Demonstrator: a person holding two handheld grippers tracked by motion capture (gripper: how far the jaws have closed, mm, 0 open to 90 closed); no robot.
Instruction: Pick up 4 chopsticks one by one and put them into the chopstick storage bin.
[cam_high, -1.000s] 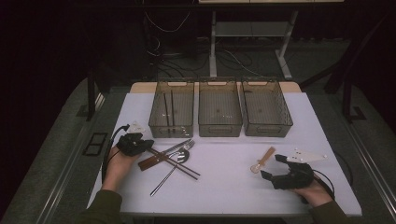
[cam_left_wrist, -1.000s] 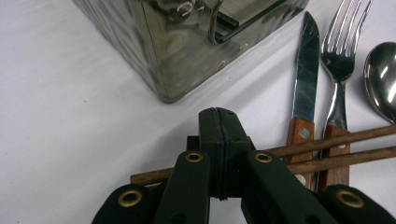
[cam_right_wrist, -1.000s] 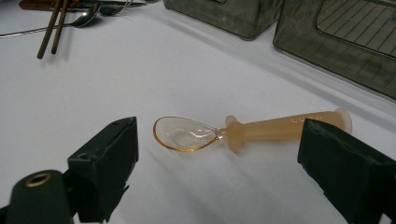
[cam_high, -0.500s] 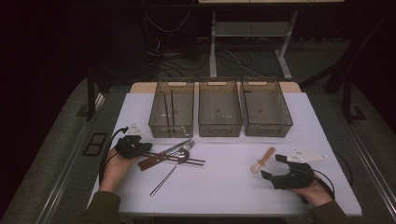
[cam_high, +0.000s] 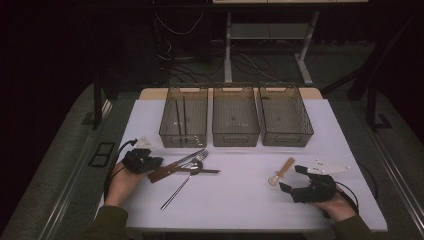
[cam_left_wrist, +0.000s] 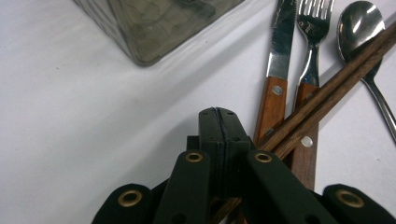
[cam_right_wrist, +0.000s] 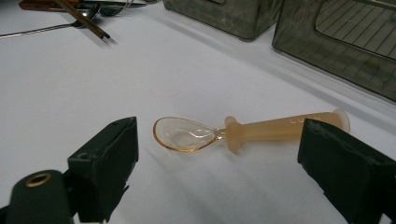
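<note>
Sorting cutlery into bins: left gripper (cam_left_wrist: 219, 116), jaws pressed together, nudges the chopsticks (cam_left_wrist: 327, 88) near the table's left edge — right gripper (cam_right_wrist: 224, 163) spread around the spoon (cam_right_wrist: 243, 132); next, close on it.

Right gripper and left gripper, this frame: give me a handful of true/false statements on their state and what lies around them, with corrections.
1. The right gripper stands open, with the plastic spoon lying on the table between its jaws. True.
2. The left gripper is wide open. False: its jaws are pressed together.
3. The chopsticks lie across the wooden-handled knife and fork. True.
4. All three bins are empty. False: the left bin holds dark sticks.
5. The plastic spoon is inside the right bin. False: it lies on the table in front of the right bin.
</note>
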